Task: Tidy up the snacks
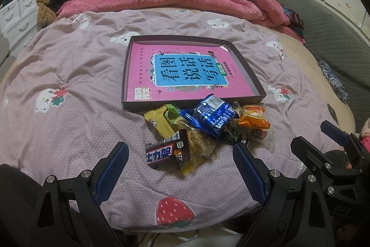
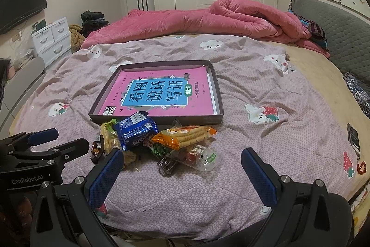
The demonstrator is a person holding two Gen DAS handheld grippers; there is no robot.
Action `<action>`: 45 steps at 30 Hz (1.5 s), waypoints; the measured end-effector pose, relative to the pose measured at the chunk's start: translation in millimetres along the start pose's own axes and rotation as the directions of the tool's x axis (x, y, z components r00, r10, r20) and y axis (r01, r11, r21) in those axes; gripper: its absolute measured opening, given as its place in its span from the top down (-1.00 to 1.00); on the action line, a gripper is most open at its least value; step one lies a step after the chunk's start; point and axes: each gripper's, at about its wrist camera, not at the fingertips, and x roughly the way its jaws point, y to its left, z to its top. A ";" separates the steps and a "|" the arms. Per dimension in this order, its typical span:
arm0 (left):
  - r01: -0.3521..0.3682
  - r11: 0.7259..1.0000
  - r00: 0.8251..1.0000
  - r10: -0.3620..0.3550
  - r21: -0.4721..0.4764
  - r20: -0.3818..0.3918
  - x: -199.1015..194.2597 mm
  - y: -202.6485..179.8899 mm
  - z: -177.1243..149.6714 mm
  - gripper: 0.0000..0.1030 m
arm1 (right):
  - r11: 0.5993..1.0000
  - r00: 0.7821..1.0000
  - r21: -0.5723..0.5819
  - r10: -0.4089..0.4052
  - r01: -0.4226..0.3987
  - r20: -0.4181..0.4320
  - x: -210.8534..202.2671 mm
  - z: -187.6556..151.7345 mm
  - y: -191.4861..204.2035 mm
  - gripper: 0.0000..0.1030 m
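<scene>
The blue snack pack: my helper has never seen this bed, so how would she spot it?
Find the shallow dark box holding a pink book on the bedspread. A snack pile lies against its near wall; the blue snack pack sits on top, the only shiny blue wrapper there.

The pink book (image 1: pixel 185 75) lying in the dark tray (image 1: pixel 248 67) carries large characters "看图说话写话" on its blue panel, with "训练" in a green oval beside them. Just in front of the tray, the brown candy bar wrapper (image 1: pixel 165 151) reads "士力架". The left claw (image 2: pixel 30 168), seen from the right wrist, bears "GenRobot.AI"; the right claw (image 1: pixel 333 145) body shows "DAS".
</scene>
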 end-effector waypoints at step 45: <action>-0.002 0.999 0.999 0.000 -0.035 -0.043 12.6 11.3 -1.4 -0.78 | 1.000 0.999 0.000 0.028 -0.028 -0.017 8.7 1.0 -0.5 -0.99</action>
